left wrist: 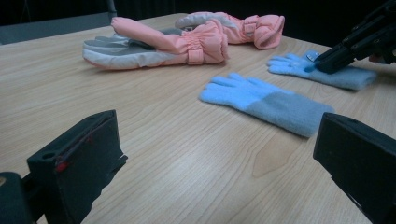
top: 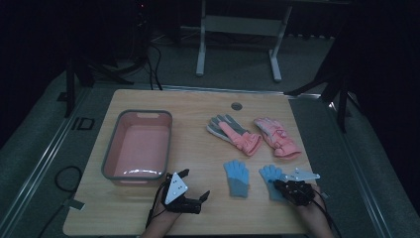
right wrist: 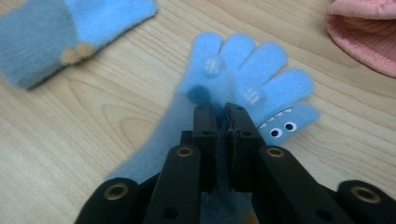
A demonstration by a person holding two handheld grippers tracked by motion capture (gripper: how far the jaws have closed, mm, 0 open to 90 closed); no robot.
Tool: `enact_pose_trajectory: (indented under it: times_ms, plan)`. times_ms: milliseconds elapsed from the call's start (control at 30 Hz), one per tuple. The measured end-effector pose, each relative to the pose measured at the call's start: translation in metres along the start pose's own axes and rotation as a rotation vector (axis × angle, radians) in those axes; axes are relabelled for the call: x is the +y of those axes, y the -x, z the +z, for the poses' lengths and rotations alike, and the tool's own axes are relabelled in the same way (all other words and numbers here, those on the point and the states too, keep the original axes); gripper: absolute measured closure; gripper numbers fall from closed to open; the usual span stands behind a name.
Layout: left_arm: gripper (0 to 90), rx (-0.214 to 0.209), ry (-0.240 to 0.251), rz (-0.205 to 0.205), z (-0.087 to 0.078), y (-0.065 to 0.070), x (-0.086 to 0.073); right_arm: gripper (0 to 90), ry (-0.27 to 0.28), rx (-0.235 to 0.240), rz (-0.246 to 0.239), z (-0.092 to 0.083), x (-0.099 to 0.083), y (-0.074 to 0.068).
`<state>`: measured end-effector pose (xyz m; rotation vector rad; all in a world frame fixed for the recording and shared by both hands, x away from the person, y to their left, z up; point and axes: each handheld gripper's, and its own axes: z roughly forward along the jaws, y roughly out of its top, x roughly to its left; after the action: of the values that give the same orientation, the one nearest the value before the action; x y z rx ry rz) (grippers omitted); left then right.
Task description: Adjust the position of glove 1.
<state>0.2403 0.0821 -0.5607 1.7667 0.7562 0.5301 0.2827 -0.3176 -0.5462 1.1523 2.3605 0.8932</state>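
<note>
Two blue knit gloves lie flat near the table's front right. My right gripper (top: 274, 184) (right wrist: 222, 116) is shut on the right blue glove (top: 270, 173) (right wrist: 254, 70), with a fold of its palm pinched between the two jaws. That glove has a little face with eyes on its thumb. The left blue glove (top: 236, 177) (left wrist: 266, 100) (right wrist: 60, 32) lies free beside it. My left gripper (top: 195, 183) (left wrist: 219, 154) rests low over the table, left of the gloves, open with nothing between its jaws.
A pair of pink and grey ski gloves (top: 235, 134) (left wrist: 177, 44) (top: 278, 138) lies behind the blue ones. A pink basin (top: 111, 148) with a grey rim stands at the left, just beyond my left gripper. A round grommet (top: 236, 106) sits at the table's far edge.
</note>
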Motion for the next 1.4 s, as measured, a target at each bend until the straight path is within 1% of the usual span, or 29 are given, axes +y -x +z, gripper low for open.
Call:
enact_pose_trajectory:
  times_ms: [133, 200, 233, 300, 400, 600, 700, 767, 800, 867, 900, 967, 1000, 1033, 1100, 1133, 1200, 1267, 1367, 1400]
  plan:
    - [1.1, 0.000, 0.002, 0.001, 0.000, 0.000, 0.000, 86.4, 0.005, -0.039, 0.060, 0.000, 0.002, -0.004]
    - [1.1, -0.001, 0.001, 0.000, 0.000, 0.000, 0.000, 86.5, 0.015, -0.038, 0.090, -0.004, 0.005, -0.005]
    - [1.1, -0.001, 0.000, 0.000, 0.000, 0.000, 0.000, 86.6, 0.026, -0.041, 0.095, -0.007, 0.008, -0.006]
    - [1.1, -0.001, -0.002, -0.002, 0.000, 0.000, 0.000, 86.6, 0.046, -0.050, 0.097, -0.014, 0.015, -0.009]
    - [1.1, -0.001, 0.000, 0.000, 0.000, 0.000, 0.000, 86.6, 0.083, -0.051, 0.112, -0.025, 0.029, -0.012]
    - [1.1, -0.002, -0.001, 0.000, 0.000, 0.000, 0.000, 86.6, 0.155, -0.055, 0.102, -0.043, 0.058, -0.024]
    - [1.1, -0.003, -0.003, -0.003, 0.000, 0.000, 0.000, 86.6, 0.183, -0.049, 0.098, -0.049, 0.070, -0.033]
    - [1.1, -0.003, -0.003, -0.003, 0.000, 0.000, 0.000, 86.6, 0.188, -0.046, 0.097, -0.050, 0.073, -0.035]
    - [1.1, -0.003, -0.001, -0.002, 0.000, 0.000, 0.000, 86.7, 0.207, -0.030, 0.095, -0.051, 0.082, -0.042]
    - [1.1, -0.003, 0.000, -0.002, 0.000, 0.000, 0.000, 86.7, 0.215, -0.021, 0.092, -0.050, 0.087, -0.048]
    - [1.1, -0.004, 0.000, -0.001, 0.000, 0.000, 0.000, 86.7, 0.215, -0.010, 0.085, -0.048, 0.090, -0.050]
    - [1.1, -0.005, -0.002, 0.000, 0.000, 0.000, 0.000, 86.7, 0.213, -0.004, 0.078, -0.045, 0.094, -0.057]
    - [1.1, -0.005, -0.002, 0.000, 0.000, 0.000, 0.000, 86.7, 0.213, -0.004, 0.078, -0.045, 0.094, -0.057]
    - [1.1, -0.005, -0.001, -0.002, 0.000, 0.000, 0.000, 86.7, 0.211, 0.015, 0.067, -0.040, 0.097, -0.063]
    - [1.1, -0.006, 0.000, -0.003, 0.000, 0.000, 0.000, 86.7, 0.206, 0.026, 0.056, -0.036, 0.099, -0.068]
    - [1.1, -0.005, -0.001, -0.002, 0.000, 0.000, 0.000, 86.7, 0.202, 0.037, 0.050, -0.033, 0.100, -0.070]
    - [1.1, -0.006, -0.002, 0.000, 0.000, 0.000, 0.000, 86.7, 0.191, 0.040, 0.035, -0.028, 0.101, -0.076]
    - [1.1, -0.006, -0.003, 0.001, 0.000, 0.000, 0.000, 86.7, 0.179, 0.062, 0.035, -0.022, 0.102, -0.079]
    - [1.1, -0.007, -0.004, 0.002, 0.000, 0.000, 0.000, 86.7, 0.159, 0.078, 0.033, -0.014, 0.100, -0.083]
    - [1.1, -0.006, -0.004, 0.002, 0.000, 0.000, 0.000, 86.7, 0.152, 0.077, 0.030, -0.011, 0.099, -0.085]
